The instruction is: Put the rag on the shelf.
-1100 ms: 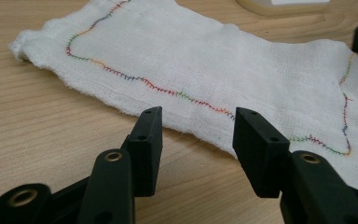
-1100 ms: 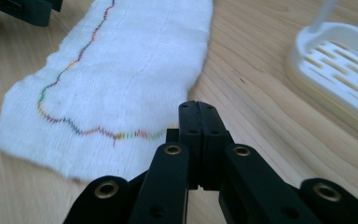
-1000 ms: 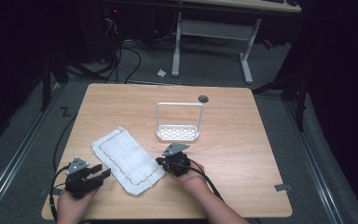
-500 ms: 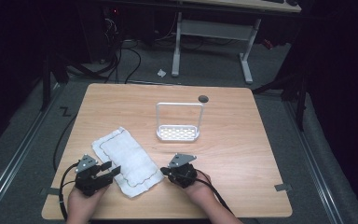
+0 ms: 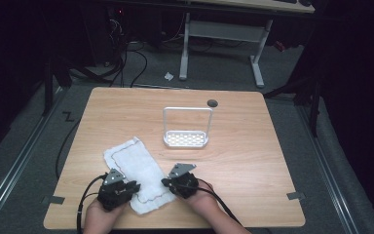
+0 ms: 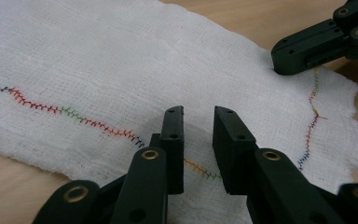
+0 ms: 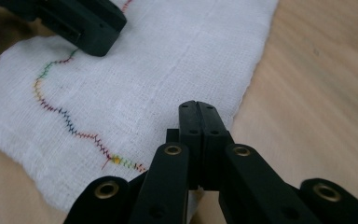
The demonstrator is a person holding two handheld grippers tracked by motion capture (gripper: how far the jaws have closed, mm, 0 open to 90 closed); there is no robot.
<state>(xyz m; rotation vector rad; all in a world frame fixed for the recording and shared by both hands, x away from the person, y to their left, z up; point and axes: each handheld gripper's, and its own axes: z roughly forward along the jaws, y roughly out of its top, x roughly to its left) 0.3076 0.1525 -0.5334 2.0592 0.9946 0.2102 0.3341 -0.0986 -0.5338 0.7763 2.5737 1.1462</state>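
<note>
Both hands have slid toward the near bench [image 5: 253, 161] edge. The left hand-held gripper [image 6: 198, 116], jaws just closing but still apart, hovers over one white woven cloth [image 6: 121, 60] with wavy coloured stitching; the right hand-held gripper [image 7: 199, 108] is pinched closed at the cloth's edge.

White wire rack [image 5: 186, 131] and dark round hole [image 5: 212, 103] on the wooden table [image 5: 253, 161]; cables on the floor behind.

The right hand-held gripper [image 7: 199, 112] covered the white cloth's [image 7: 168, 56] near edge beneath its shut jaws. Behind both hand-held grippers, the forearms [image 5: 224, 222] were cut off by the high view's bottom edge.
</note>
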